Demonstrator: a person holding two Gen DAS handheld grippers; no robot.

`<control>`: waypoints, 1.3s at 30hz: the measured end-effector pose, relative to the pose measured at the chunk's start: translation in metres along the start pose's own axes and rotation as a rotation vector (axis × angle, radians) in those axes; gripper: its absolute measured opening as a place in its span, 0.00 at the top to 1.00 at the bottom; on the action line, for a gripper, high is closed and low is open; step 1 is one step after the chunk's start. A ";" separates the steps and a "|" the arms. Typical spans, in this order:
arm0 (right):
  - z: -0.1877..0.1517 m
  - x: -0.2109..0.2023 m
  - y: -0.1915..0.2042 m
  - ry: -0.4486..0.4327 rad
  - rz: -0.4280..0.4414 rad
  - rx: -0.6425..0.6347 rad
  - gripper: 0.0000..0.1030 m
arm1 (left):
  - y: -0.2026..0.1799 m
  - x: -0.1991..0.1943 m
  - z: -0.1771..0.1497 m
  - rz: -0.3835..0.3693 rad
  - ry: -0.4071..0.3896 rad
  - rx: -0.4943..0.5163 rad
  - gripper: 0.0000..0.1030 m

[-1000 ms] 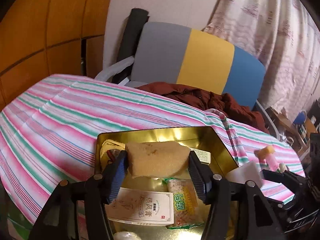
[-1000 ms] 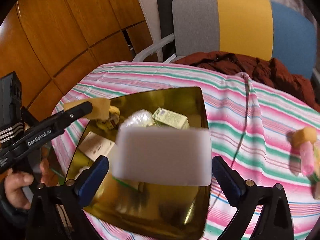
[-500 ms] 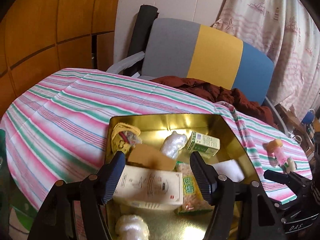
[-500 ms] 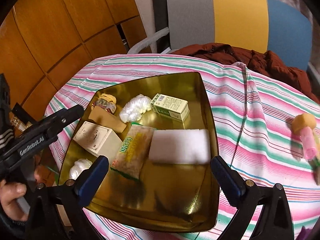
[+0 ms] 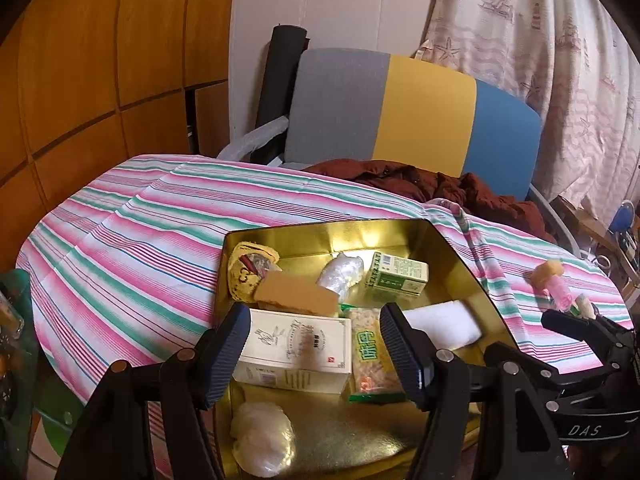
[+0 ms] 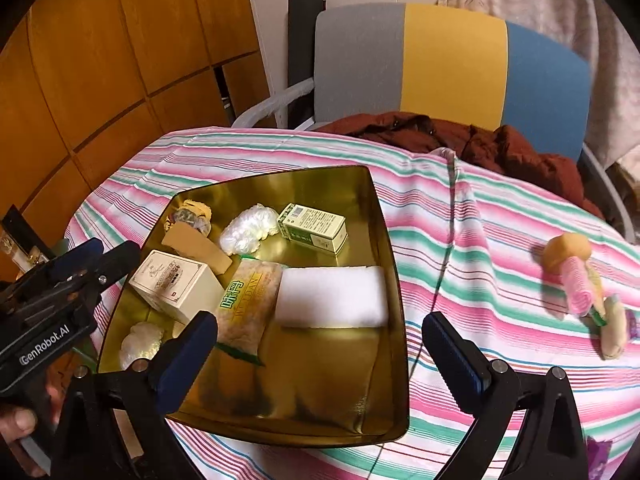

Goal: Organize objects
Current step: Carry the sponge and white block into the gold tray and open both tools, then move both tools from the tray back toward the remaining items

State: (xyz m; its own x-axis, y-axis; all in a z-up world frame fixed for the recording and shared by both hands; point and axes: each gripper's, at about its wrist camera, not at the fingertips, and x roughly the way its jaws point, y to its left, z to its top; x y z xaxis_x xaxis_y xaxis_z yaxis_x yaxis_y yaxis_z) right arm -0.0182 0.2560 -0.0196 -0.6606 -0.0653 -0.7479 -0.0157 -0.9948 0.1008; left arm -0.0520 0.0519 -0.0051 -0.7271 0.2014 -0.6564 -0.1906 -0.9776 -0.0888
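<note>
Striped pink, green and white cloth covers the counter (image 6: 460,240), where a gold tray (image 6: 320,412) is set. Inside it are seen a white sponge (image 6: 332,296), a tan sponge (image 5: 296,294), a green carton (image 6: 314,228), a cream box (image 5: 296,348) and a snack packet (image 6: 246,304). The left gripper (image 5: 314,352) and right gripper (image 6: 320,356) are held above the tray, fingers apart, nothing gripped. A pink toy (image 6: 574,276) is seen on the cloth, well apart from the tray.

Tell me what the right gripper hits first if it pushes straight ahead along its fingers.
Most likely the white foam block in the gold tray. The right gripper is open and empty, and the block lies directly ahead between its fingers. Depth is unclear; on a low approach the tray's floor may come first.
</note>
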 end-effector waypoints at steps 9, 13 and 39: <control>-0.001 -0.012 -0.001 -0.032 -0.018 -0.005 0.00 | -0.015 -0.008 -0.004 -0.030 -0.003 0.040 0.34; -0.003 -0.015 -0.006 -0.038 -0.038 -0.005 0.00 | -0.021 -0.010 -0.005 -0.040 -0.002 0.055 0.34; -0.012 -0.041 -0.120 -0.014 -0.233 0.136 0.00 | -0.081 -0.008 -0.020 -0.153 0.042 0.222 0.34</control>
State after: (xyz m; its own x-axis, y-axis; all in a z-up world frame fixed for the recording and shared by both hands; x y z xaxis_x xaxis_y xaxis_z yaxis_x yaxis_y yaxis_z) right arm 0.0194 0.3768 -0.0090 -0.6374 0.1665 -0.7523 -0.2691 -0.9630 0.0149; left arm -0.0179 0.1287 -0.0076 -0.6514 0.3387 -0.6789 -0.4396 -0.8978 -0.0261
